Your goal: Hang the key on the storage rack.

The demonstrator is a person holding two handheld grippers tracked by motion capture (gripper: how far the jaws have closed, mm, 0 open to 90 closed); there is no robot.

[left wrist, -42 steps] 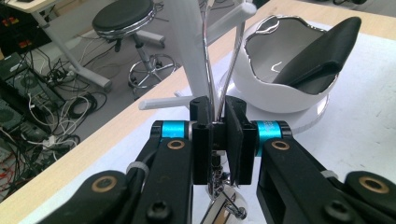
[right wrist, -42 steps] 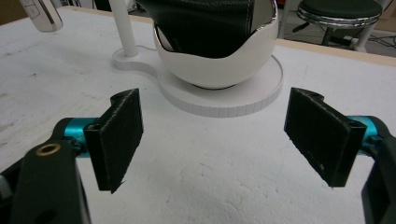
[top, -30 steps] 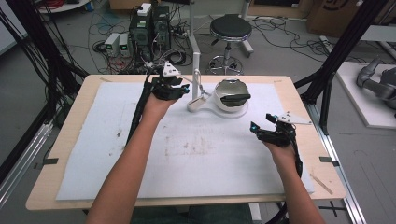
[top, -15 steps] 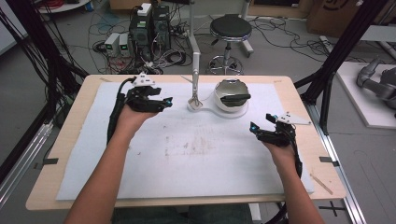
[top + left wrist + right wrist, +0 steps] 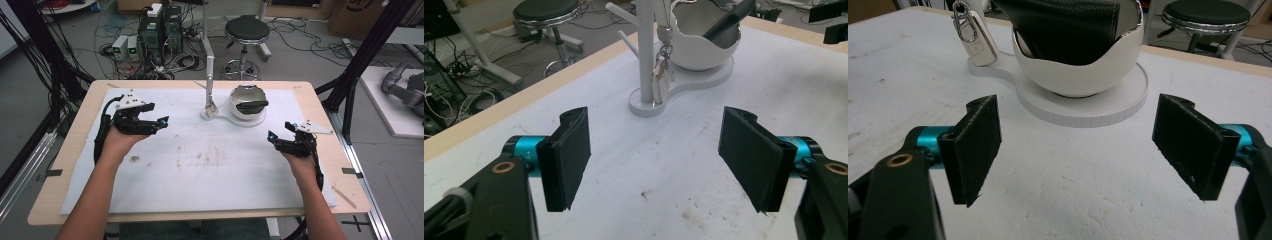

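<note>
Both hands hover apart over the surface (image 5: 150,200), left gripper (image 5: 159,123) and right gripper (image 5: 278,138) spread wide, empty. Key fob (image 5: 979,44) hangs beside the bowl (image 5: 247,102); looks finished or unstarted, next a reach.

A wooden table (image 5: 320,107) covered by a stained white sheet (image 5: 215,165) stands on a grey floor (image 5: 55,55). Beyond its far edge, at upper centre, sits a round black stool (image 5: 247,31); to the upper left, computer towers (image 5: 160,27) amid tangled cables (image 5: 107,30). Black frame posts (image 5: 365,55) flank both sides. A cardboard box (image 5: 352,15) sits upper right.
</note>
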